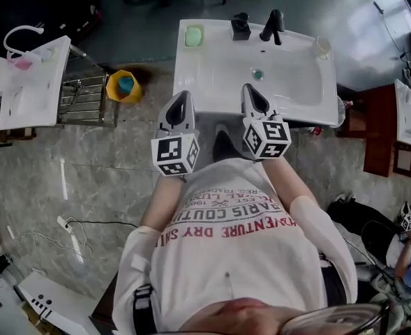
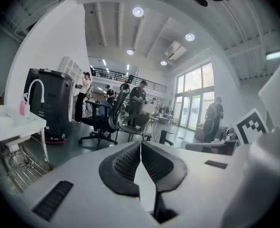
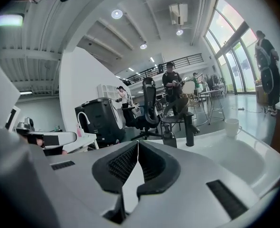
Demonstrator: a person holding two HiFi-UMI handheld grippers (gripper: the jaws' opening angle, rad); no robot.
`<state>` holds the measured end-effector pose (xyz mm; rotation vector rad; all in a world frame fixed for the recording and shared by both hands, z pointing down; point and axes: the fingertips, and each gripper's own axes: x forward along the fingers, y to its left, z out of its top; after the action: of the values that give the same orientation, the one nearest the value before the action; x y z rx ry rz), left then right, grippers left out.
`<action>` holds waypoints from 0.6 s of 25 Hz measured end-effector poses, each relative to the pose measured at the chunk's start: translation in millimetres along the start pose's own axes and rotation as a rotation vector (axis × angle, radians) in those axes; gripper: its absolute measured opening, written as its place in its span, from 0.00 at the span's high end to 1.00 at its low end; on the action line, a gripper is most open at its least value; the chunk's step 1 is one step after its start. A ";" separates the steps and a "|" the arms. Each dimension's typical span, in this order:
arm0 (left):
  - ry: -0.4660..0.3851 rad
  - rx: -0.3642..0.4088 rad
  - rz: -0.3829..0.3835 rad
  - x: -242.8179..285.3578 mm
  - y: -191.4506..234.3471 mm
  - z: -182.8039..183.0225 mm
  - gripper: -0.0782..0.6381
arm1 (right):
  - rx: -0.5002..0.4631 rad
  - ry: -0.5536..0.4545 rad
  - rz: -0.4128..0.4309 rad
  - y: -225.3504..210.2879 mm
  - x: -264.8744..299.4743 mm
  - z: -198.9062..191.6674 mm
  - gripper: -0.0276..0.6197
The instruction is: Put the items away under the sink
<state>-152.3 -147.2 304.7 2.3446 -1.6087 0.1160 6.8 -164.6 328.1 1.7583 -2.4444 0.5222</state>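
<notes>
A white sink (image 1: 219, 68) stands in front of me in the head view. On its back rim sit a green sponge (image 1: 193, 35), a black dispenser (image 1: 241, 25), a black faucet (image 1: 273, 25) and a white cup (image 1: 322, 45). My left gripper (image 1: 181, 100) hovers at the sink's front edge, jaws shut and empty. My right gripper (image 1: 251, 91) is beside it over the front rim, also shut on nothing. The right gripper view shows the closed pads (image 3: 125, 163), the dispenser (image 3: 167, 137), faucet (image 3: 189, 136) and cup (image 3: 232, 126). The space under the sink is hidden.
A second sink (image 1: 34, 82) stands at the left, with a wire rack (image 1: 83, 100) and a yellow bucket (image 1: 123, 86) beside it. A brown cabinet (image 1: 379, 128) is at the right. Office chairs (image 2: 104, 120) and people stand farther back.
</notes>
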 end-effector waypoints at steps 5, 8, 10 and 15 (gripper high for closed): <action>0.014 0.013 0.023 60.7 12.4 14.7 0.85 | -0.018 0.013 0.014 -26.3 56.2 22.8 0.92; 0.041 0.004 0.032 96.0 16.4 12.3 0.85 | -0.050 0.034 0.008 -46.8 87.1 25.1 0.92; 0.057 0.001 0.034 120.3 17.0 9.6 0.85 | -0.066 0.047 0.004 -62.4 109.4 23.6 0.92; 0.108 -0.018 0.040 165.1 19.5 -6.4 0.85 | -0.054 0.080 0.022 -84.7 155.0 10.3 0.91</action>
<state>-108.3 -300.4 352.6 2.2522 -1.5989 0.2311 35.2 -331.9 378.4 1.6589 -2.4029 0.5127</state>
